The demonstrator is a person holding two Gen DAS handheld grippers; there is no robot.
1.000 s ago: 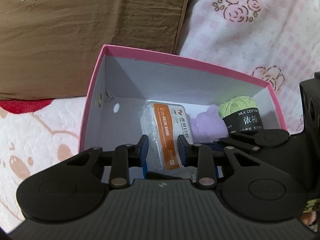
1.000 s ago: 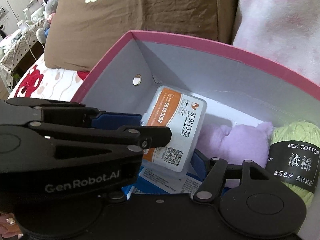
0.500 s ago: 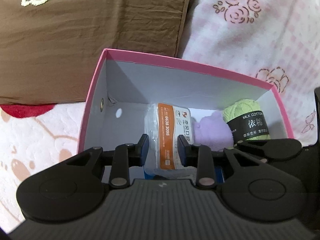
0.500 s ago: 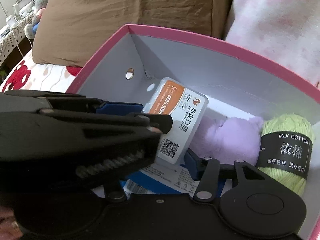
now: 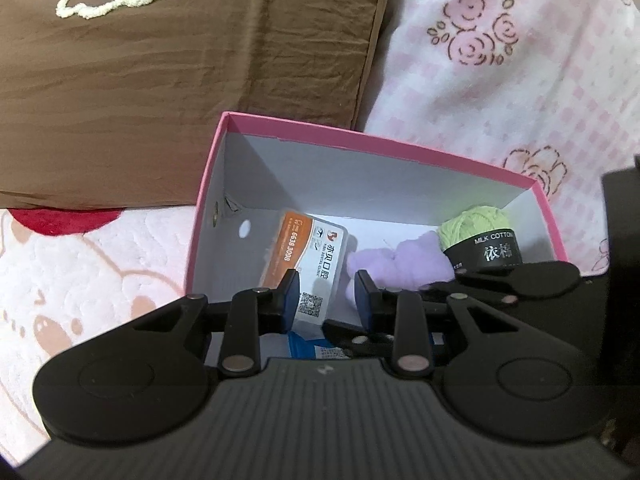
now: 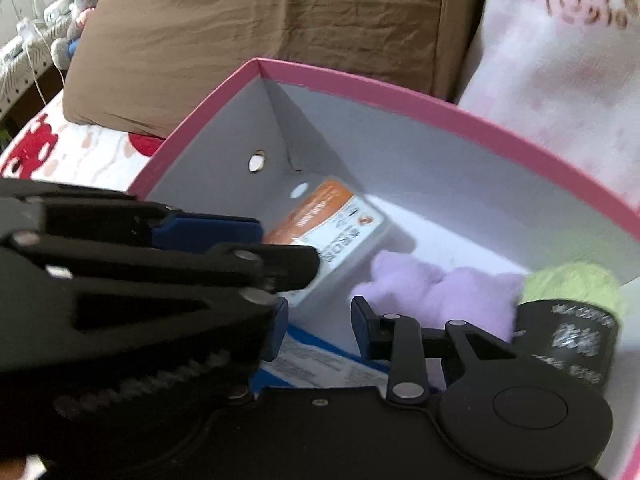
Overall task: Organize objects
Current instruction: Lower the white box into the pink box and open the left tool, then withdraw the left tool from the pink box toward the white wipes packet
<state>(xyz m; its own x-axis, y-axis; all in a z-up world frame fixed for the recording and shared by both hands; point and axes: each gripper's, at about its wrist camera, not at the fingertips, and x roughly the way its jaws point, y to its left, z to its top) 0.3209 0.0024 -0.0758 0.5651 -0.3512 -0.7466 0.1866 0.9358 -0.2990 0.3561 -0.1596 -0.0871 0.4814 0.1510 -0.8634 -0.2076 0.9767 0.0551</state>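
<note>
Found leaning inside box (image 5: 360, 140) near left wall, beside plush (image 5: 396, 260) and yarn (image 5: 476, 224): pack (image 5: 312, 248), judged light, slick, best pinched across narrow sides; left gripper (image 5: 326, 300) closed, hold unconfirmed; right gripper (image 6: 318, 324) just closing, nothing between.

The orange-and-white packet (image 5: 308, 258) no longer stands between the left gripper's (image 5: 327, 298) jaws; it lies tilted in the pink box (image 5: 372, 146), against the left wall. The right gripper's (image 6: 318, 330) jaws have just been closing, with nothing between them, above the blue-edged leaflet (image 6: 316, 354).
</note>
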